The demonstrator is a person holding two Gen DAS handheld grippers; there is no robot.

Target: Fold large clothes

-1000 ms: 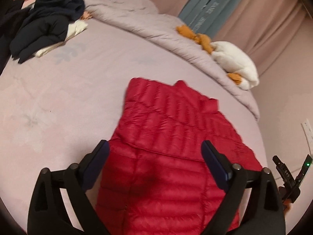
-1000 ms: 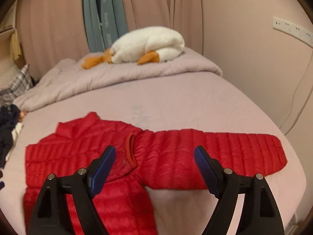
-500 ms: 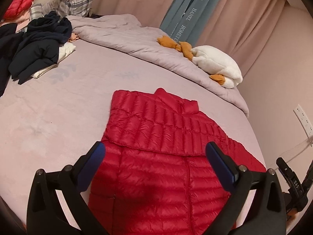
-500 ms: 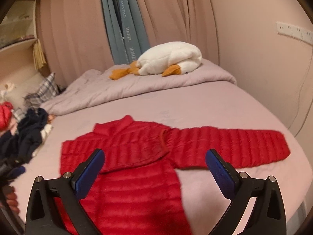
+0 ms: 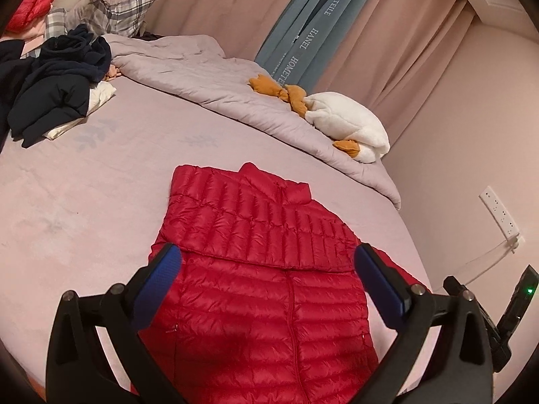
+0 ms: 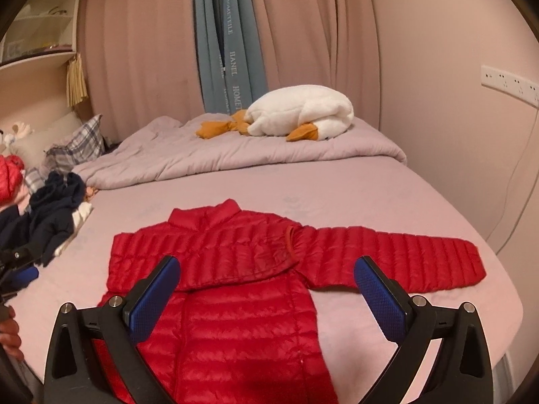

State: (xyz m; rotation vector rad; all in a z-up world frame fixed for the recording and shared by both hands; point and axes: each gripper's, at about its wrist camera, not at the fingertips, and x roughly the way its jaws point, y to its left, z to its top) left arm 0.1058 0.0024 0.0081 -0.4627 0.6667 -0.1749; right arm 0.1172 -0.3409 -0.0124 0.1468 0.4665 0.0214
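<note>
We hold both spread, empty | red jacket point(image 6: 235, 289) on bed — below right gripper point(image 6: 266, 282) and left gripper point(image 5: 267, 269) | outstretched sleeve point(image 6: 397, 256) crosswise, ahead-right — right gripper nearer

Pale capital letters run lengthwise down the folds of the grey-blue curtain point(image 5: 296, 50) hanging behind the white plush goose point(image 5: 350, 124). "HANEL" reads clearly on one fold, and "HOMETELE" on the folds beside it. From the right wrist view the same curtain point(image 6: 232, 67) shows "HANEL" above a partly hidden "HOME".
</note>
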